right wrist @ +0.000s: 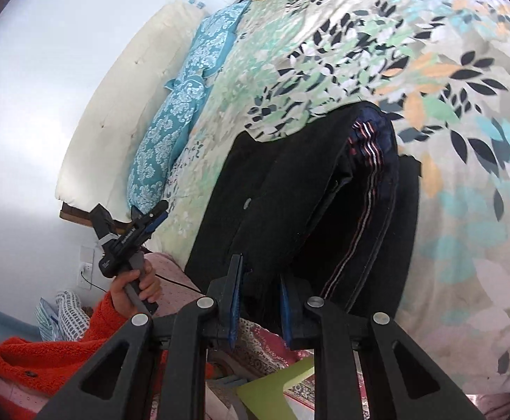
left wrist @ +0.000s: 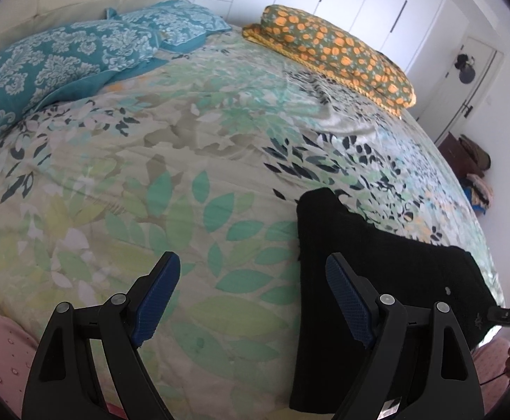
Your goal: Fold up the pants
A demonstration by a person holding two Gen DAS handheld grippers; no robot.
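My right hand-held gripper (right wrist: 260, 301) pinches the black pants (right wrist: 290, 203) on the bed (right wrist: 465, 210); left hand-held gripper (left wrist: 251, 273) gapes wide beside them.

Black pants (right wrist: 290, 192) — red-white striped.

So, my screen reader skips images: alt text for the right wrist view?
The right tool grips the near edge of dark folded pants with striped lining, lifting it above a leaf-print bedspread. The left tool hangs open beside them.
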